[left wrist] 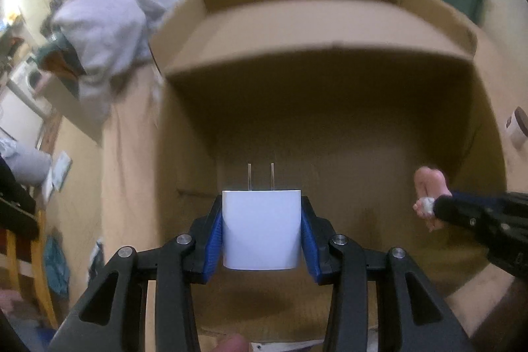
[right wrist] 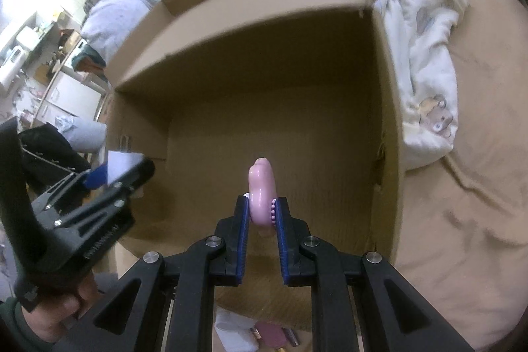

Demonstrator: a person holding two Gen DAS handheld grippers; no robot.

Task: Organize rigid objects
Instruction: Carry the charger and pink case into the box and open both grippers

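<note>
My left gripper (left wrist: 261,216) is shut on a white plug adapter (left wrist: 261,230) with two metal prongs pointing forward, held over the open cardboard box (left wrist: 316,32). My right gripper (right wrist: 261,213) is shut on a pink charm (right wrist: 260,193) with a pink bead chain, also held over the box (right wrist: 250,12). The right gripper with the pink charm (left wrist: 429,187) shows at the right of the left wrist view. The left gripper with the white adapter (right wrist: 120,165) shows at the left of the right wrist view. The box inside looks bare.
The box lies on a tan bedsheet (right wrist: 462,203). A white patterned blanket (right wrist: 425,61) and a pale blue duvet (left wrist: 109,22) lie beside and behind it. Small items (right wrist: 270,334) lie near the box's front edge. A cup (left wrist: 518,126) stands at the right.
</note>
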